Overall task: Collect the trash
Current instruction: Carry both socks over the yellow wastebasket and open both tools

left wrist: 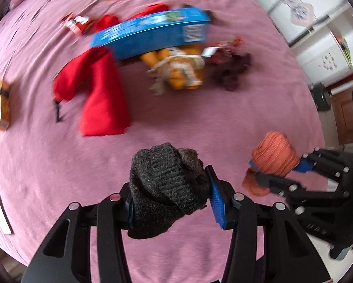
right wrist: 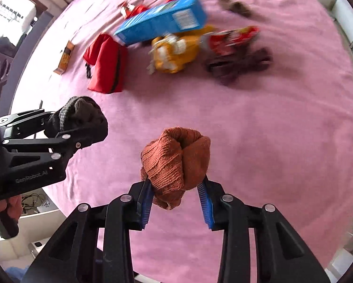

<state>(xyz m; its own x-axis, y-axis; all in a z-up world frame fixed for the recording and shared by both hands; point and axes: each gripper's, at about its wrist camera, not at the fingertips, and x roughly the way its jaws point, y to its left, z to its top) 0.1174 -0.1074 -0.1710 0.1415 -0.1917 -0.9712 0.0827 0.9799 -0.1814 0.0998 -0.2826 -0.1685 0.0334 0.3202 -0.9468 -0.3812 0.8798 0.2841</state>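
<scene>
A rolled dark grey sock sits between the blue pads of my left gripper, which is shut on it above the pink bedspread. My right gripper is shut on a rolled orange sock. In the left wrist view the right gripper and its orange sock hang at the right. From the right wrist camera, the left gripper with the grey sock is at the left. Both grippers point steeply down.
Farther up the bed lie a blue box, a red pouch, a yellow-orange wrapper, a red snack wrapper, a dark maroon cloth and a small orange packet. White cupboards stand beyond the bed's right edge.
</scene>
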